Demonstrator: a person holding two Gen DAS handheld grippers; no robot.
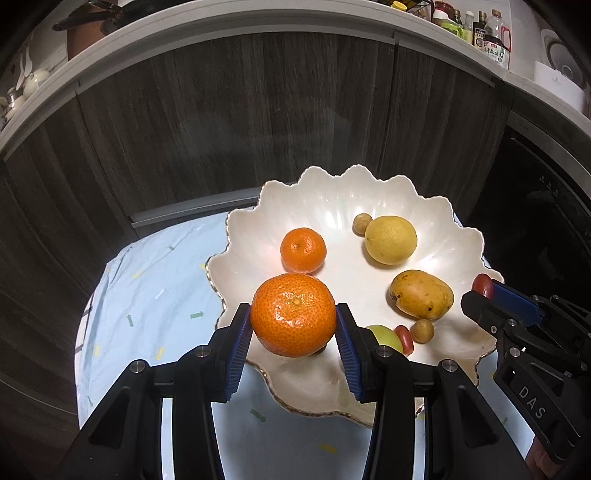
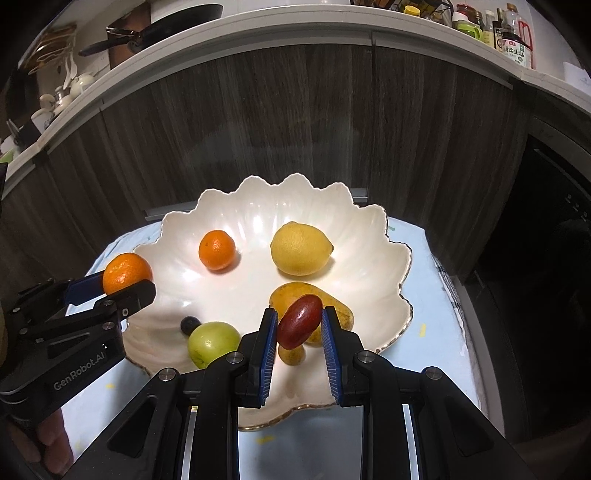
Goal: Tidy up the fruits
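Observation:
A white scalloped bowl (image 1: 332, 199) (image 2: 258, 195) stands on a light blue cloth. My left gripper (image 1: 293, 321) is shut on a large mandarin (image 1: 293, 314) over the bowl's left rim; it also shows in the right wrist view (image 2: 127, 273). My right gripper (image 2: 299, 323) is shut on a dark red oval fruit (image 2: 300, 320) above the bowl's near right side, and shows in the left wrist view (image 1: 484, 288). In the bowl lie a small mandarin (image 1: 303, 249) (image 2: 217, 249), a lemon (image 1: 390, 239) (image 2: 300, 248), a mango (image 1: 421, 293) (image 2: 291, 291), a green fruit (image 2: 212, 341) and a blueberry (image 2: 189, 325).
The cloth-covered table (image 1: 147, 288) is small, with edges close around the bowl. Dark wood cabinet fronts (image 1: 258, 110) stand behind it. A counter above holds bottles (image 1: 495, 37) and a pan (image 2: 155, 26). Two small brown round fruits (image 1: 362, 223) (image 1: 423, 330) and a red one (image 1: 404, 338) also lie in the bowl.

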